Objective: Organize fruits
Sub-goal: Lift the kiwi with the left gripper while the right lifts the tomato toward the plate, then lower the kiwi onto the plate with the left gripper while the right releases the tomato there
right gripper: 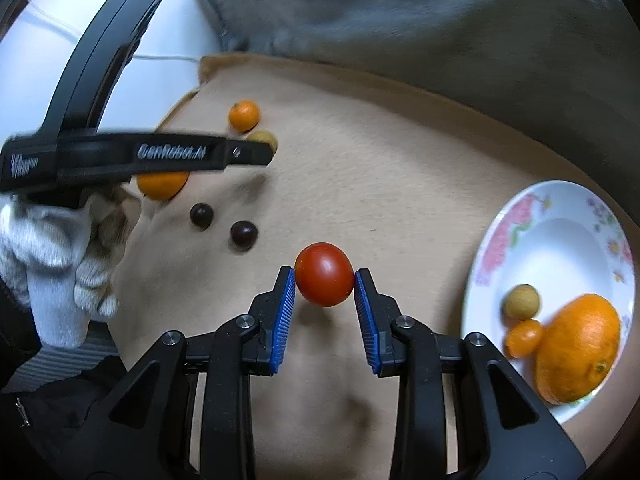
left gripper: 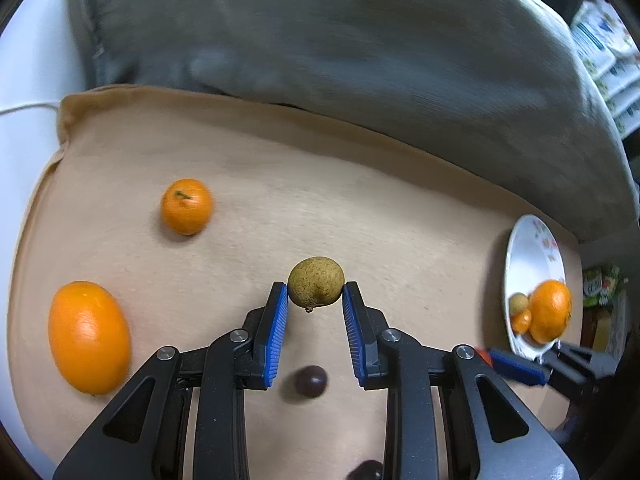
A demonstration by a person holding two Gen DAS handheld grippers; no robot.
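Your right gripper (right gripper: 324,280) pinches the red tomato (right gripper: 324,274), left gripper (left gripper: 315,290) pinches the brown round fruit (left gripper: 316,282), both just above the cushion | risk: round skins may squirt from the pads | soft tan cushion (left gripper: 320,200), plate (right gripper: 560,240) right, grey pillow (left gripper: 320,40) behind.

Both fisheye views look forward and down along their own tongs, close above the tan cushion (left gripper: 280,200). The left view faces its far edge, plate (left gripper: 532,256) at 3 o'clock. The right view shares that plate (right gripper: 560,248) at 4 o'clock and the two dark fruits (right gripper: 201,216)
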